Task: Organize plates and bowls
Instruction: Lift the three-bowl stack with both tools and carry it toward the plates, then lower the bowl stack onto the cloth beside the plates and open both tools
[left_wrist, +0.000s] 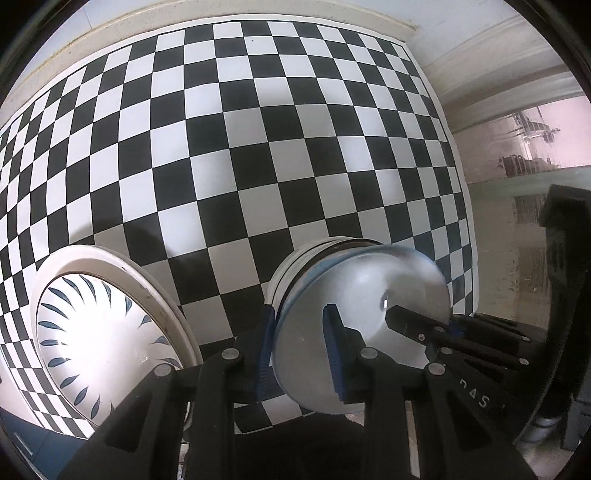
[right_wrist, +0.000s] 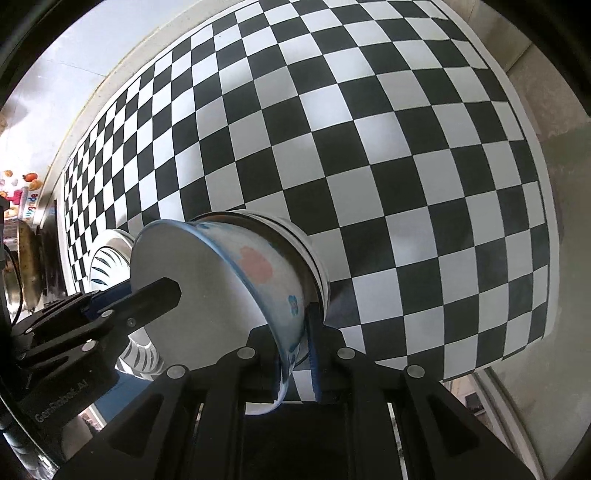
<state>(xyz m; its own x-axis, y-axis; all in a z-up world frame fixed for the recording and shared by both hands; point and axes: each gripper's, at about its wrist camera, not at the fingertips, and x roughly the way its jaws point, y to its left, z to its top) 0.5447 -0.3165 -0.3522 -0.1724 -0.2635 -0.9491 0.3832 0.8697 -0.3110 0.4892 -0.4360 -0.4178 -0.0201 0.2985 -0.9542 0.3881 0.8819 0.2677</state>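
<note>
A white bowl with a blue rim and pink and blue flowers is tilted over a stack of bowls on the checkered mat. My left gripper is shut on the bowl's near rim. My right gripper is shut on the opposite rim. The right gripper also shows in the left wrist view, reaching in from the right, and the left gripper in the right wrist view. A white plate with blue leaf marks lies to the left on a larger white plate.
The black-and-white checkered mat covers the table. The table's right edge is close to the bowls. A dark stand is at the right. A metal pan sits off the mat's left side.
</note>
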